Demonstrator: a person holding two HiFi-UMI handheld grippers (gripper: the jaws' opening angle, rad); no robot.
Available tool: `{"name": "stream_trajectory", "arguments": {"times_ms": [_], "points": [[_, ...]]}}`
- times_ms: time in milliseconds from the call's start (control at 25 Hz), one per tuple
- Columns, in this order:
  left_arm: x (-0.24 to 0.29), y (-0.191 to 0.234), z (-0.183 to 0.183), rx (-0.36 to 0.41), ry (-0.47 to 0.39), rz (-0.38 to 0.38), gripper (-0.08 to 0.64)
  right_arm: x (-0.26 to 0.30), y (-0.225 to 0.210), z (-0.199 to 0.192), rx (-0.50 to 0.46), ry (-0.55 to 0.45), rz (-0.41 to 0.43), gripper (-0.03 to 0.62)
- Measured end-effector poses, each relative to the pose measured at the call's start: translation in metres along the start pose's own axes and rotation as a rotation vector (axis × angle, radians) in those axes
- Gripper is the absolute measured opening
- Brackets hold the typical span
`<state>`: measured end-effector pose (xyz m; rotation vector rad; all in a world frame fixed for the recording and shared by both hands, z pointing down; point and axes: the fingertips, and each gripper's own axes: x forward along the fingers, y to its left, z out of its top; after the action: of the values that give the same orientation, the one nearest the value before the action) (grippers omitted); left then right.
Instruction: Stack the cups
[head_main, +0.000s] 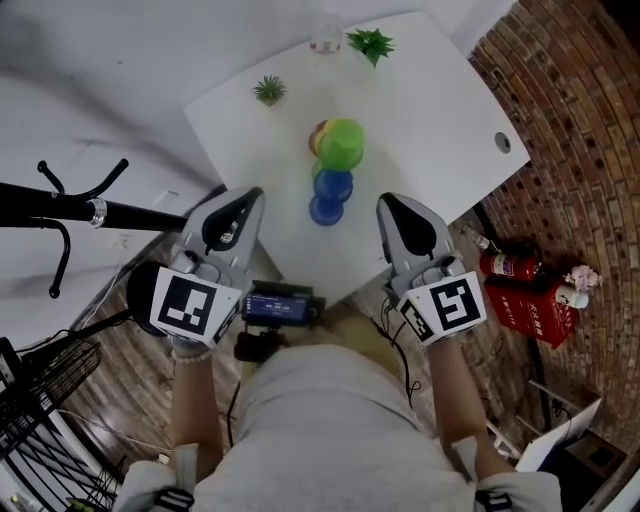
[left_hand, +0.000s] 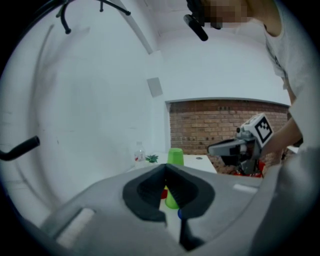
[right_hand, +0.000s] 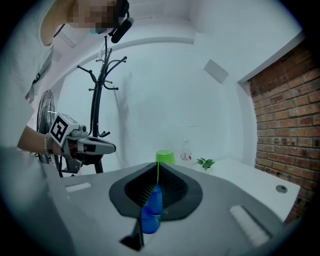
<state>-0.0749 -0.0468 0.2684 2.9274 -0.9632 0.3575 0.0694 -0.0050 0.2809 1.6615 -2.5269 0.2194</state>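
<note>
Currently both grippers are at the near edge of the white table (head_main: 440, 110), and neither one holds anything. On the left, past a black coat rack (head_main: 60, 210), the left gripper (head_main: 248, 198) has its jaws pressed together. Its own view shows them meeting in a line with nothing between.

The cups stand in the middle of the table, farther away than both grippers and between them. They form a short row that runs from near to far. The blue cup (head_main: 329, 197) is the nearest. Just behind it is the green cup (head_main: 342, 143), which seems to stand upside down, and the two appear to touch or overlap. A red and yellow cup (head_main: 319, 134) looks out from the far left side of the green one.

On the right, the right gripper (head_main: 392, 205) is also fully closed and empty. It looks a little nearer to the blue cup than the left gripper is. In the right gripper view the closed jaw line points almost straight at the blue cup, with the green one directly behind. I judge that this hand has the more direct way to it, but the jaws must first open.

Some things are not clear. I cannot tell whether the blue shape is one cup or two already nested, because the closed jaws cover most of it. The red and yellow cup is mostly hidden behind the green one. How many cups stand in the green pile I also cannot say.
</note>
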Motion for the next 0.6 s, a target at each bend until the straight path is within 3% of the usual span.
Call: {"name": "stream_trajectory", "arguments": {"times_ms": [600], "points": [[-0.027, -0.008, -0.003, 0.003, 0.005, 0.001, -0.006, -0.018, 0.014, 0.002, -0.012, 0.018, -0.012, 0.004]]}}
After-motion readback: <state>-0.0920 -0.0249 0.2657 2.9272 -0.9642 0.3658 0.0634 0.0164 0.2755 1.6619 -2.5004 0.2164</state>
